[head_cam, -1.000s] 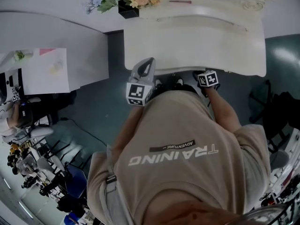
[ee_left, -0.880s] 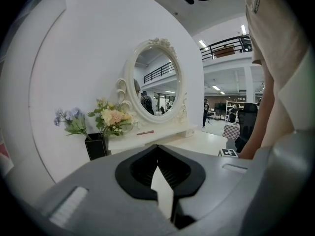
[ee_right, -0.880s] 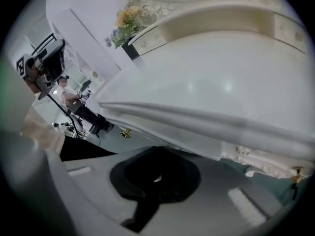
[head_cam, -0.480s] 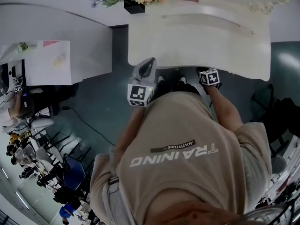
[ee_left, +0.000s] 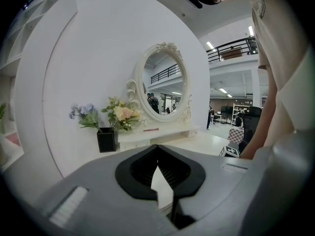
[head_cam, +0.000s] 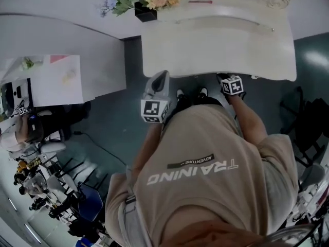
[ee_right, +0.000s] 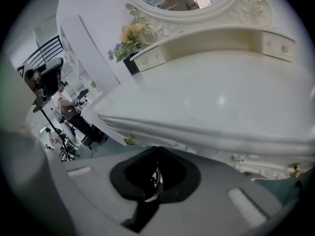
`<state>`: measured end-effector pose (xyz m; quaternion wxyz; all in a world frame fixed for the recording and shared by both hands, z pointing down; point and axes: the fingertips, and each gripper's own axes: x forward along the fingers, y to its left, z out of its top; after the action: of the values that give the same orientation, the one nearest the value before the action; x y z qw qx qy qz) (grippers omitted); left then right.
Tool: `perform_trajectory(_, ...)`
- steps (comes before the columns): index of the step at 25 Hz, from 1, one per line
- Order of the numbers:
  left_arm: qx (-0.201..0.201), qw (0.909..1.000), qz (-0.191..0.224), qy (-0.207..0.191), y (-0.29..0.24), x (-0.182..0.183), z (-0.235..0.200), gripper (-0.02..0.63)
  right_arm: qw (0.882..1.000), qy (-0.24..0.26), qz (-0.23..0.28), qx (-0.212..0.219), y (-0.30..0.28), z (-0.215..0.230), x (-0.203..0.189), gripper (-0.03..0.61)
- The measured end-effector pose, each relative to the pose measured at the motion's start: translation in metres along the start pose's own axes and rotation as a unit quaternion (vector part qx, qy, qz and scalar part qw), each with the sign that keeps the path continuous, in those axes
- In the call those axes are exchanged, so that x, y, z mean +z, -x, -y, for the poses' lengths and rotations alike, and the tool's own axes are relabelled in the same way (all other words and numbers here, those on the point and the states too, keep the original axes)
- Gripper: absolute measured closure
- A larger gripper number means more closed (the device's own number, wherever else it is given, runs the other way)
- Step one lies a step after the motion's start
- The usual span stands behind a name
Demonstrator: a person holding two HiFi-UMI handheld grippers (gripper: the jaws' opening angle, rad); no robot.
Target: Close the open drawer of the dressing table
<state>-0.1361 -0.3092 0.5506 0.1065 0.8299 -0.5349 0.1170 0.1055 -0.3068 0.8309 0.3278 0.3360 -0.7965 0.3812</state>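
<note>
The white dressing table [head_cam: 221, 40] fills the top of the head view, with its oval mirror [ee_left: 165, 85] at the back. My left gripper [head_cam: 161, 76] is shut and empty, held at the table's front left edge. My right gripper [head_cam: 225, 78] is shut and empty too, at the front edge right of centre. In the right gripper view the tabletop [ee_right: 206, 102] lies just ahead of the jaws, with a brass knob [ee_right: 129, 140] on the front panel below it. Small upper drawers [ee_right: 152, 58] look closed. No pulled-out drawer shows in any view.
A black vase of flowers [head_cam: 145, 12] stands at the table's back left corner. A white desk [head_cam: 61, 45] with papers adjoins on the left. A dark chair [head_cam: 308, 122] stands at the right. The person's shoes [head_cam: 190, 92] are under the front edge.
Both grippers stay shut near the table's front edge. The left gripper has drifted slightly back towards the person's body, and the head view has shifted a little.
</note>
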Motion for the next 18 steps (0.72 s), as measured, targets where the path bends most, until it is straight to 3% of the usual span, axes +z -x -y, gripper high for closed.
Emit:
perform_trajectory(5, -0.021, 0.9995, 0.025, -0.001, -0.002, 0.008, 0.000, 0.607, 0.999, 0.027, 0.035, 0.003, 0.034, -0.028, 0.017, 0.574)
perform_trajectory(9, -0.041, 0.9986, 0.032, 0.006, -0.002, 0.011, 0.001, 0.607, 0.992, 0.072, 0.099, 0.008, 0.073, -0.065, 0.052, 0.574)
perform_trajectory(13, -0.066, 0.9966, 0.039, 0.030, -0.007, 0.022, -0.002, 0.607, 0.972, 0.135, 0.189, -0.022, 0.116, -0.095, 0.106, 0.574)
perform_trajectory(18, -0.094, 0.9921, 0.078, 0.029, -0.013, 0.064, -0.001, 0.607, 0.948, 0.152, 0.278, -0.023, 0.169, -0.126, 0.170, 0.574)
